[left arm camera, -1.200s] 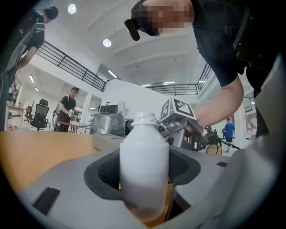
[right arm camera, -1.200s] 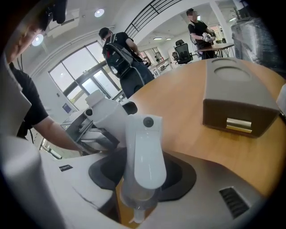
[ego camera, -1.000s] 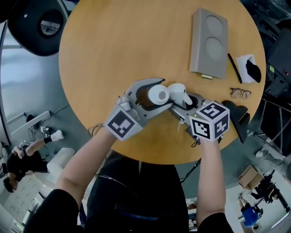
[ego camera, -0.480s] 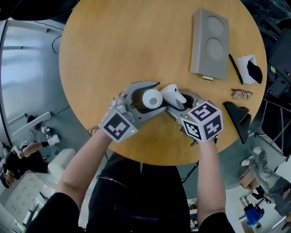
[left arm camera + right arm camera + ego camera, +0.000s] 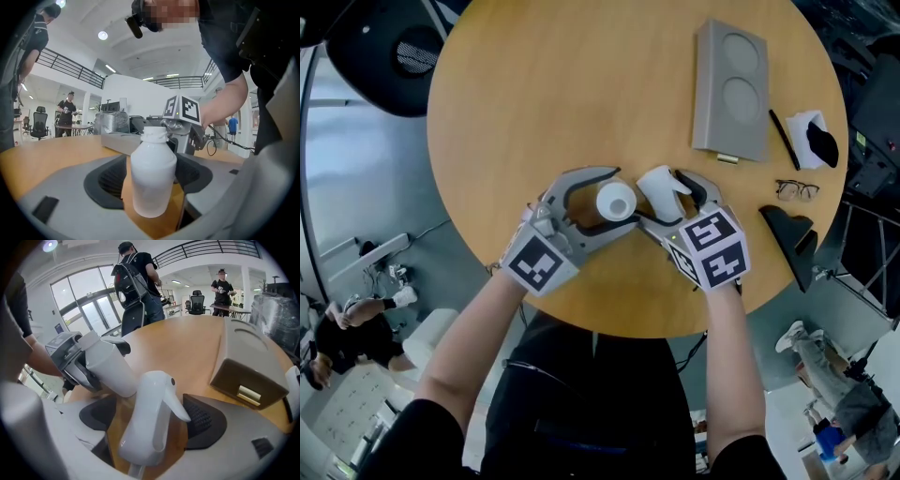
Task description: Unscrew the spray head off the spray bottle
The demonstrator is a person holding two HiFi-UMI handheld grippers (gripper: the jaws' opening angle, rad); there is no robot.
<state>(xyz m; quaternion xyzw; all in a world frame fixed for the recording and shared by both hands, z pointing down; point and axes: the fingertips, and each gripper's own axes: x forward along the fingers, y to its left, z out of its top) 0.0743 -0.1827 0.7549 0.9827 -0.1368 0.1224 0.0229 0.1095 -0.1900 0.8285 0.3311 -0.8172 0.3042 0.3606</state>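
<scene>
Spray head (image 5: 150, 420): off the neck, leaning loose over the table (image 5: 534, 94) between right gripper (image 5: 661, 195) jaws, just opened wide. Spray bottle (image 5: 152, 180) upright, ungripped, between left gripper (image 5: 617, 202) jaws, likewise just opened wide. Probably light, smooth, slippery plastic; best taken by the collar. Dip tube (image 5: 134, 472) cut off by the frame edge; bottle contents hidden behind opaque wall.

Bright, even overhead light, soft shadows; both gripper views bulge fisheye-like, with dark corners.
</scene>
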